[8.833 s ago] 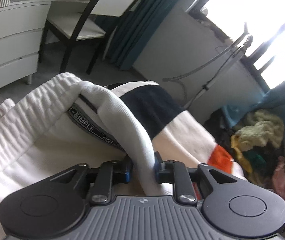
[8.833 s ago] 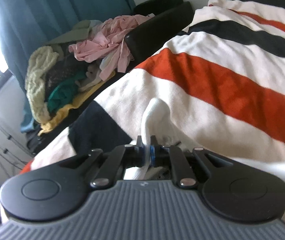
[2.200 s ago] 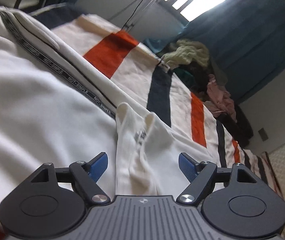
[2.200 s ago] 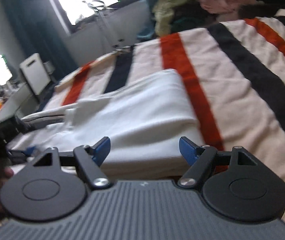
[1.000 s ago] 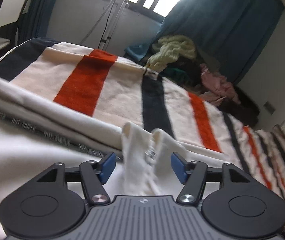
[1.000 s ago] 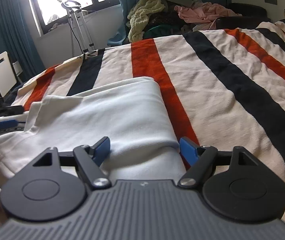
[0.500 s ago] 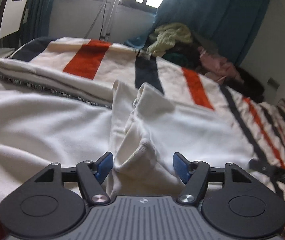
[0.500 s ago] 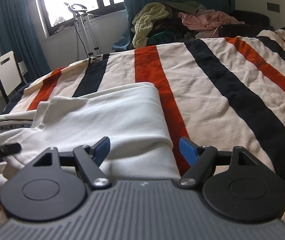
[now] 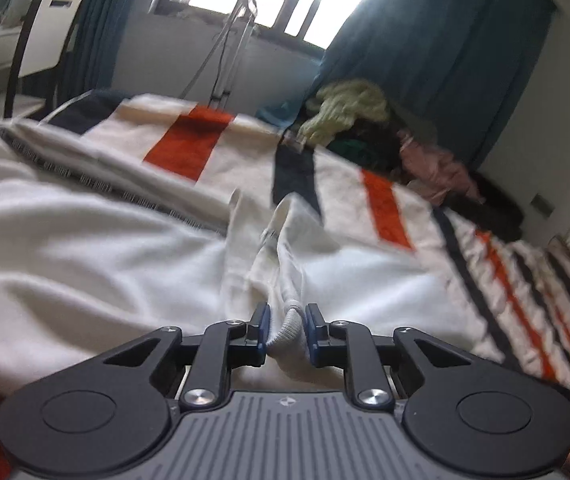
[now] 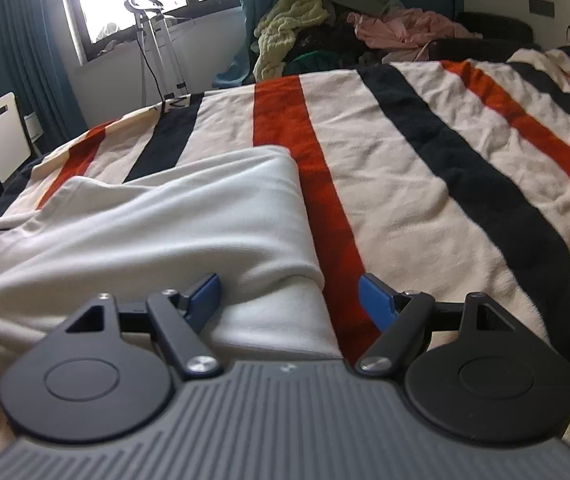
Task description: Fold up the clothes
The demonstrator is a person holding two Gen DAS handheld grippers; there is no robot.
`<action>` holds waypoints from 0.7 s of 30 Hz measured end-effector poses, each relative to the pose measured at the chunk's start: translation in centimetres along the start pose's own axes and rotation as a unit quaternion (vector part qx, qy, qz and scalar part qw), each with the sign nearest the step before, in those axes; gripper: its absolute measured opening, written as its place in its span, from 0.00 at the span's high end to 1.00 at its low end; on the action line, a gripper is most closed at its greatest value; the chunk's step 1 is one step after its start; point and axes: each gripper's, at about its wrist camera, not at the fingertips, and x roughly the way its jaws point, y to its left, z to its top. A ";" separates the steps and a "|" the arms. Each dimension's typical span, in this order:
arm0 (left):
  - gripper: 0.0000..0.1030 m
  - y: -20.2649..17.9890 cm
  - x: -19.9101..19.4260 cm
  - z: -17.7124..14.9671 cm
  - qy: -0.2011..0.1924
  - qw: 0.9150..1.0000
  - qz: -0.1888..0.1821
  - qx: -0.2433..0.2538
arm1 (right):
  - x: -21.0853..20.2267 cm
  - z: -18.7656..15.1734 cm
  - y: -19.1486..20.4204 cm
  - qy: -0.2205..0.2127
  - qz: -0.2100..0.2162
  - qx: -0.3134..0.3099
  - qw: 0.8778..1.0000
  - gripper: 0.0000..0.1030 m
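Where the clothes are: a white garment [image 9: 105, 248] lies flat on the striped blanket [image 10: 425, 152] on the bed. It fills the left and middle of the left wrist view.

Left gripper: the left gripper [image 9: 285, 332] is closing. Its blue pads are almost together, with a ribbed cuff [image 9: 289, 326] bunched up between them. They seem to touch the cloth on both sides.

Right gripper: the right gripper [image 10: 289, 292] is wide open and holds nothing. The folded side of the garment lies between its fingers and runs past them toward 12 o'clock, but the pads are not touching it.

Which way it points: in the right wrist view the long way of the garment runs from about 8 o'clock up to about 1 o'clock, along the stripes. The cuff and the zip opening [image 9: 269, 236] point up toward 12 o'clock in the left wrist view.

What could go wrong: the pinch is only on the tip of the cuff, so I think it could slip out if the pull is fast.

Another worry: only one side is held. Lifting now could drag the whole garment crooked and undo the neat folded side.

Also: the pile of clothes [image 10: 305, 16] at 12 o'clock is well apart, so no trouble there.
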 end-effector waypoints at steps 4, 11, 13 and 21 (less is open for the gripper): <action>0.79 0.4 2.2 -1.1 0.036 0.999 0.024 0.008 | 0.3 -0.1 0.1 0.003 0.001 -0.003 1.000 0.24; 0.41 -2.5 -0.2 -1.6 0.024 0.996 0.058 0.063 | 0.2 -0.2 0.2 0.001 0.000 -0.006 1.000 0.24; 0.20 -4.0 -1.8 -1.7 0.027 0.994 0.082 0.072 | 0.2 -0.2 0.1 0.001 0.001 -0.004 1.000 0.24; 0.07 -12.2 -11.3 -3.7 0.138 0.985 0.066 0.077 | 0.0 0.1 -0.2 0.007 0.008 0.010 1.000 0.24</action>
